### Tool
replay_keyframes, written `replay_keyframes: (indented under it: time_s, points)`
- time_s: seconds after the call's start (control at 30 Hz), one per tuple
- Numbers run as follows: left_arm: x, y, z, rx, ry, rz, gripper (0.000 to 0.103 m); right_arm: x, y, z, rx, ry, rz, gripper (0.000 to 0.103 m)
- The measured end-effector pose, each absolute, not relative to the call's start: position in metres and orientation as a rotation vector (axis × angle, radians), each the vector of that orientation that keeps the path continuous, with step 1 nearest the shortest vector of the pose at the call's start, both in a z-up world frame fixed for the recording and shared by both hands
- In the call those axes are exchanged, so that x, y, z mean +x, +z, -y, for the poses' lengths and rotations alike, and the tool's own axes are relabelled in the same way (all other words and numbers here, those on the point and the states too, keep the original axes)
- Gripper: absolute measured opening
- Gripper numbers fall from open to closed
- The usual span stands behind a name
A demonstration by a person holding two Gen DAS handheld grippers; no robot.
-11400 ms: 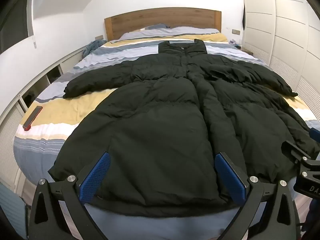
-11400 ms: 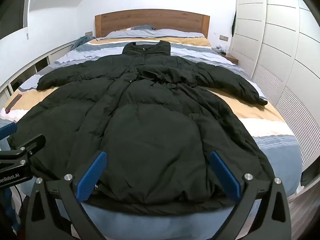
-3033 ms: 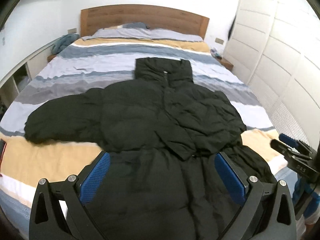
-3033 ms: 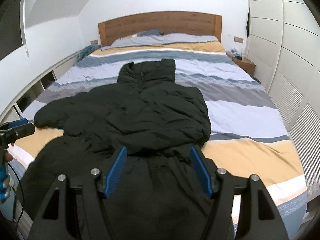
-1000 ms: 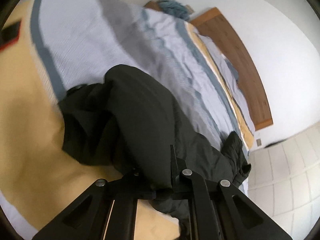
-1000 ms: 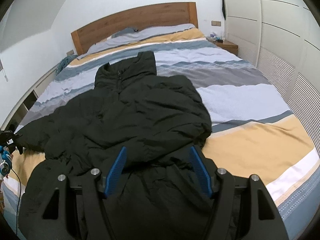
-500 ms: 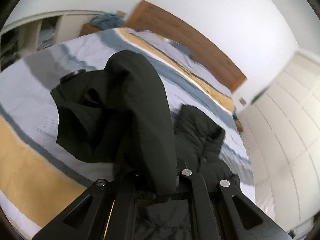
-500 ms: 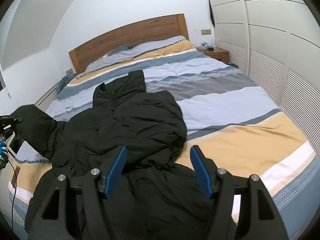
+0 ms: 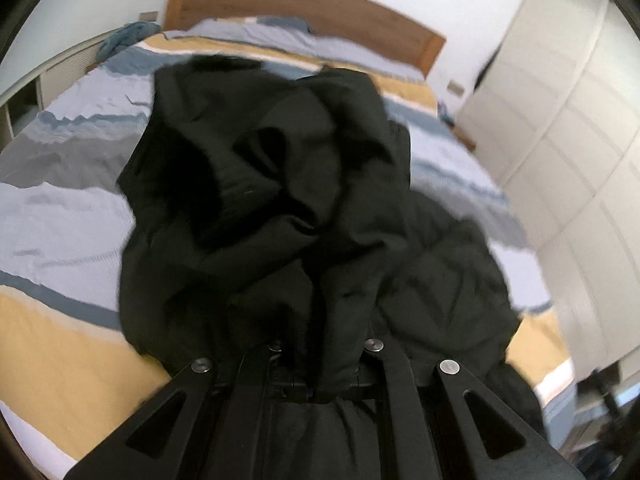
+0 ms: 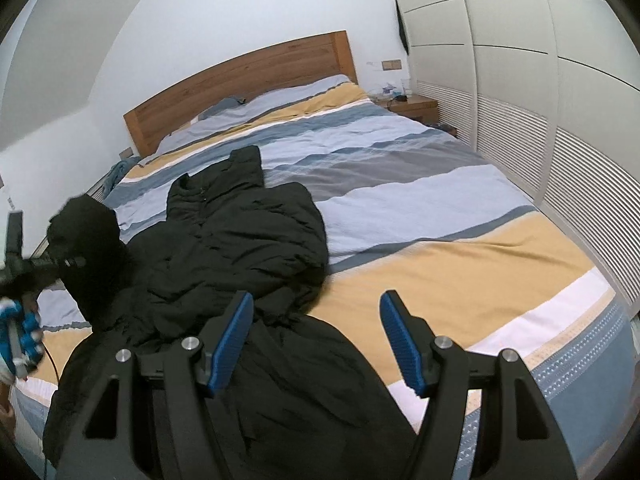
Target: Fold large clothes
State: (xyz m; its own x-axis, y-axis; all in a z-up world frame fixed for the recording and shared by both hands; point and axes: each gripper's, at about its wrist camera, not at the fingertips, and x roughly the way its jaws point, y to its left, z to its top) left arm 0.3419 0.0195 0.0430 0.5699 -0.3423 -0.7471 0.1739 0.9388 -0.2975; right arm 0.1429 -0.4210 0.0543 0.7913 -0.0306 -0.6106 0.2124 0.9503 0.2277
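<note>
One black puffer coat [image 10: 248, 248] here, lying on the near-left part of the striped duvet [image 10: 420, 200], collar pointing toward the headboard and hem spilling off the foot of the bed. One of its sleeves [image 9: 280, 184] is lifted up off the bedding, bunched and hanging over the coat's body, and the left gripper [image 9: 320, 360] has it pinched, fingers drawn together with the black fabric squeezed right between them; in the right wrist view you can see that same sleeve [image 10: 86, 236] held up at the far left, above the bed's left edge. The other sleeve looks folded in across the chest, though it's all black on black so hard to trace. The right gripper [image 10: 316, 340] is holding nothing, its two blue pads [image 10: 400, 344] spread wide apart, hovering over the lower part of the coat near the foot of the bed. Further out: one wooden headboard [image 10: 240, 80], two pillows [image 10: 280, 96] as far as I can count in matching stripes, one bluish cloth heap [image 10: 116, 172] by the left head corner, one wooden nightstand [image 10: 416, 106] on the right with small stuff on top too tiny to make out, and white wardrobe panels [image 10: 520, 80] running down the right wall.
</note>
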Motion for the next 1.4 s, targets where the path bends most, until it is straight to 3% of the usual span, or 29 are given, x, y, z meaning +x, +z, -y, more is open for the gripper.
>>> replay_keyframes:
  time_s: [0.27,0.37,0.7,1.07,1.4]
  points:
    - [0.332,0.001,0.034,0.025,-0.259,-0.967,0.010,0.141,0.046,0.420,0.284,-0.122,-0.674,0.065]
    - [0.323,-0.003,0.038,0.044,-0.282,-0.977,0.024,0.142,0.044,0.413,0.273,-0.108,-0.684,0.065]
    - [0.290,0.010,0.013,0.090,-0.335,-0.929,0.040,0.160,0.052,0.377,0.188,-0.032,-0.703,0.065]
    - [0.333,0.059,-0.051,-0.050,-0.271,-0.783,0.041,0.259,0.086,0.267,0.021,0.189,-0.682,0.065]
    - [0.383,0.023,-0.051,-0.047,-0.201,-0.837,0.042,0.326,0.064,0.170,-0.062,0.388,-0.726,0.064]
